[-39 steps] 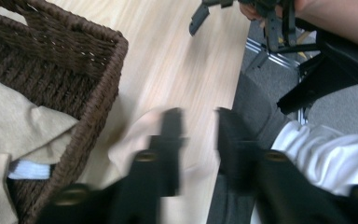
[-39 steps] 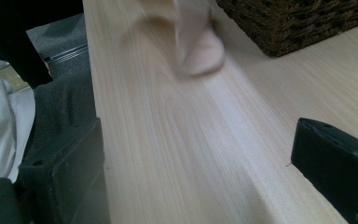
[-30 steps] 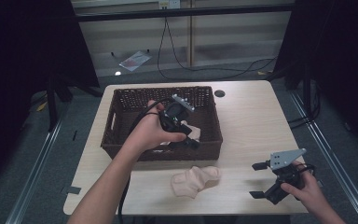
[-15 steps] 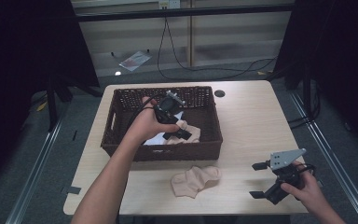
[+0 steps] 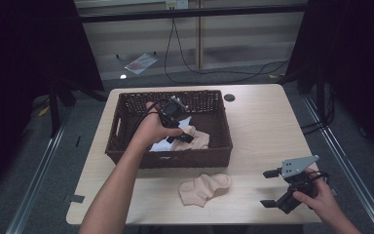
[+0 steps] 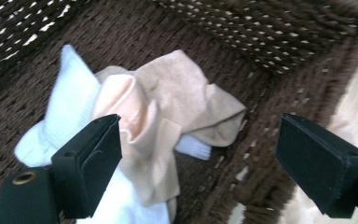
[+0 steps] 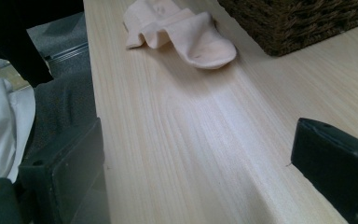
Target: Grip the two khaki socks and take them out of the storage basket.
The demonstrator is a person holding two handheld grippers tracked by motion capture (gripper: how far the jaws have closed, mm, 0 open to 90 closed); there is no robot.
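My left hand-held gripper [image 6: 200, 163], jaws just spread wide and empty, hangs over the peach sock [image 6: 168, 116] in the wicker basket [image 5: 126, 105]; I should lower squarely onto its bunched fold before pinching.

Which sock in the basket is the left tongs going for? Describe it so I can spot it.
Find the brown wicker basket on the table. Inside, near its front right corner, lies a crumpled peach sock, under the open left tongs. It lies on top of a white sock; another peach sock lies outside on the table.
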